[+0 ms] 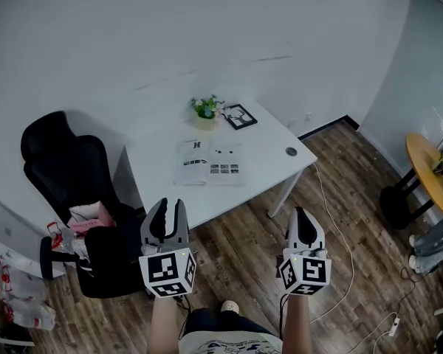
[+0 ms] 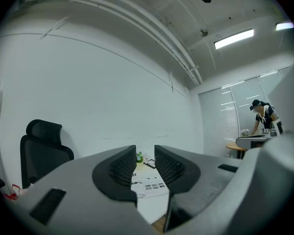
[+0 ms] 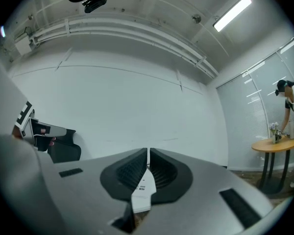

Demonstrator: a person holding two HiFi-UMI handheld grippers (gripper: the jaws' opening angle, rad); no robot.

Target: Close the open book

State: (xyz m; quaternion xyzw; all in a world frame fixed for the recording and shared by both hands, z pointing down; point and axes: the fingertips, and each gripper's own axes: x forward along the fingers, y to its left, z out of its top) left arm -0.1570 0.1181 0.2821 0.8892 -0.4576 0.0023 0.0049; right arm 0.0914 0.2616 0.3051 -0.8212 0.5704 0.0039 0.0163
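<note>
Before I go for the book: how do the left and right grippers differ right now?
The left gripper has its jaws apart; the right gripper has them together. Through the left's gap the book shows on the table; the right's leaves only a slit. Both are empty and short of the table.

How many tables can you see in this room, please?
2: the white desk against the far wall, carrying the open book, and a round yellow table at the right edge. Others may be out of view.
</note>
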